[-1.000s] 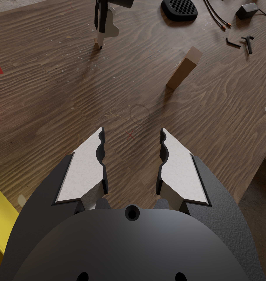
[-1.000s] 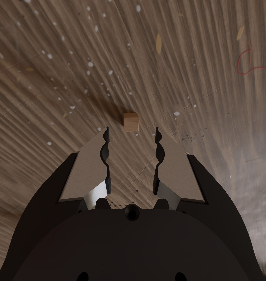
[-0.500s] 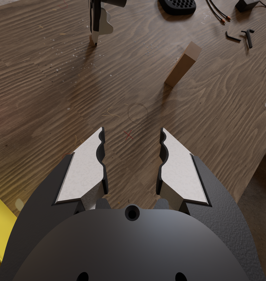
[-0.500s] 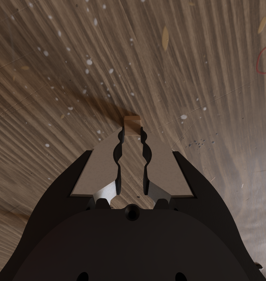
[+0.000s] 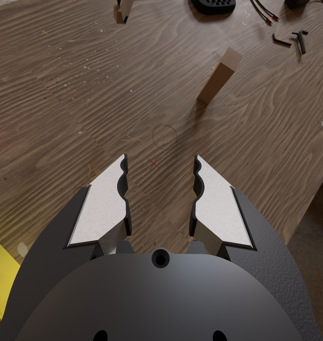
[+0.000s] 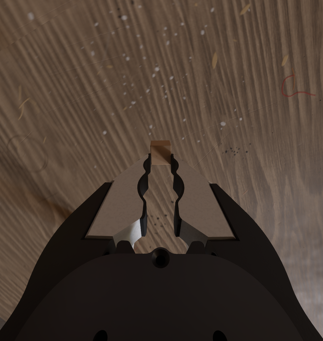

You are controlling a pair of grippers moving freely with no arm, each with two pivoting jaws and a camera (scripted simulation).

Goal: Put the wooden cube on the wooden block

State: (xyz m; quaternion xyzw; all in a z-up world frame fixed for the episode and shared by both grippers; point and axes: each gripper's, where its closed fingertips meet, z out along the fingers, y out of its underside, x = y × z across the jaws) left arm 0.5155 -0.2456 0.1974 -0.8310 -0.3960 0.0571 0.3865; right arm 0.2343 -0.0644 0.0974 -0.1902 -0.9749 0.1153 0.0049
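Between the tips of the right gripper [image 6: 160, 158], one small pale wooden cube [image 6: 160, 154] sits clenched in its jaws, held above the grained surface [image 6: 64, 77]. One tall tan wooden block [image 5: 218, 77] stands upright on that surface. Two black hex keys [image 5: 293, 41] lie beyond it. The left gripper [image 5: 160, 158] hovers, tilted down, jaws spread wide and empty

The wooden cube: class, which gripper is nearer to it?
Right. The right gripper is shut on the wooden cube; the left gripper hangs open, far across the table.
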